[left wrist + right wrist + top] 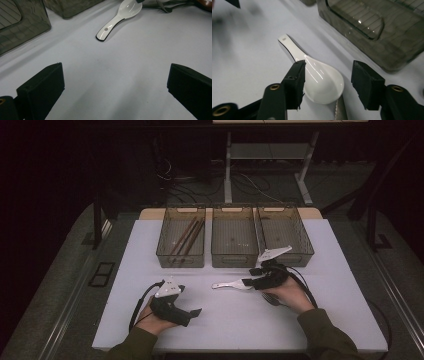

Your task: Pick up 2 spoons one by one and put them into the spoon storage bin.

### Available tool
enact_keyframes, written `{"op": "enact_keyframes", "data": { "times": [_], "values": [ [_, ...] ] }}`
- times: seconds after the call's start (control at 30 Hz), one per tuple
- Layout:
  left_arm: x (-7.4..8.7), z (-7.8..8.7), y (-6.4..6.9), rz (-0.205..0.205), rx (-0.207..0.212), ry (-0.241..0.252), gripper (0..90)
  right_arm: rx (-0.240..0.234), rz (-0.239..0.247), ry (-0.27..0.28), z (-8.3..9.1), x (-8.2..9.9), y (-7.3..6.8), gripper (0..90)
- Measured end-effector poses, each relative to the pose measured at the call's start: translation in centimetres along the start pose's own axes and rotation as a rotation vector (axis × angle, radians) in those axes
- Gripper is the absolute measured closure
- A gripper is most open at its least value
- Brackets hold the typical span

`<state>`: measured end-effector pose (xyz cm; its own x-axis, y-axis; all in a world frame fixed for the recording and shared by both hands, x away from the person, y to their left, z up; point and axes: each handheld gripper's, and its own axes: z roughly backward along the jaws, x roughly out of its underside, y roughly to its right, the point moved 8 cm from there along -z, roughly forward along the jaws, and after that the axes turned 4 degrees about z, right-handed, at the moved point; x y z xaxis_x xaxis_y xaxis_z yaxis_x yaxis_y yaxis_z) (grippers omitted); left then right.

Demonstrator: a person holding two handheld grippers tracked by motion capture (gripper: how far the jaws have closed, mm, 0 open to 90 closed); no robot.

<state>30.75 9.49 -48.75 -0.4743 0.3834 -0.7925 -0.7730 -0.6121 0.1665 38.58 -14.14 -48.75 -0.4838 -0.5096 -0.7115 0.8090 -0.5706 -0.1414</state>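
Observation:
A white ceramic spoon (227, 284) lies flat in the middle of the white table (225, 320), its handle toward the left. My right gripper (248, 283) comes in from the right, and in the right gripper view its jaws (329, 67) straddle the spoon's bowl (323, 81). One jaw sits at the bowl's edge, the other stands clear of it, so the gripper is open. My left gripper (195, 311) rests near the front left, open wide with bare table between its jaws (115, 75). In the left gripper view the spoon (117, 18) lies ahead.
Three dark see-through bins stand side by side at the back: the left bin (180, 260) holds brown chopsticks (187, 236), and the middle bin (234, 260) and right bin (300, 256) look bare. A grey serrated blade (340, 110) lies just beside the spoon's bowl.

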Motion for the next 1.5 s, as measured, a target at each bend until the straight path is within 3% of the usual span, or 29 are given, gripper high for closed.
{"op": "enact_keyframes", "data": {
  "times": [0.13, 0.33, 0.67, 0.9, 1.07, 1.17, 1.3, 1.5],
  "values": [
    [-0.1, 0.1, 0.1, -0.004, 0.003, 0.002, 0.0, 0.022, 0.013, -0.035, -0.5, 0.5, 0.2, 49.4],
    [0.0, 0.1, -0.1, -0.002, -0.001, 0.005, 0.0, 0.005, 0.017, -0.052, -0.4, 0.9, 0.0, 54.3],
    [0.1, 0.0, 0.1, -0.011, 0.006, -0.003, 0.0, 0.011, 0.106, -0.081, -0.6, 1.1, -0.5, 60.6],
    [0.2, -0.2, 0.2, -0.018, 0.011, -0.017, 0.0, 0.015, 0.126, -0.103, -0.6, 1.5, -0.8, 63.7],
    [0.3, -0.3, 0.4, -0.021, 0.017, -0.024, 0.0, 0.02, 0.139, -0.11, -0.6, 1.5, -0.9, 65.7],
    [0.3, -0.3, 0.4, -0.022, 0.021, -0.025, 0.0, 0.031, 0.154, -0.107, -0.5, 1.4, -0.9, 73.4],
    [0.2, -0.2, 0.4, -0.023, 0.024, -0.02, 0.0, 0.017, 0.161, -0.091, -0.2, 1.2, -0.8, 81.3],
    [0.2, -0.1, 0.4, -0.022, 0.023, -0.011, 0.0, -0.009, 0.167, -0.09, 0.3, 1.1, -1.0, 84.4]
  ]
}}
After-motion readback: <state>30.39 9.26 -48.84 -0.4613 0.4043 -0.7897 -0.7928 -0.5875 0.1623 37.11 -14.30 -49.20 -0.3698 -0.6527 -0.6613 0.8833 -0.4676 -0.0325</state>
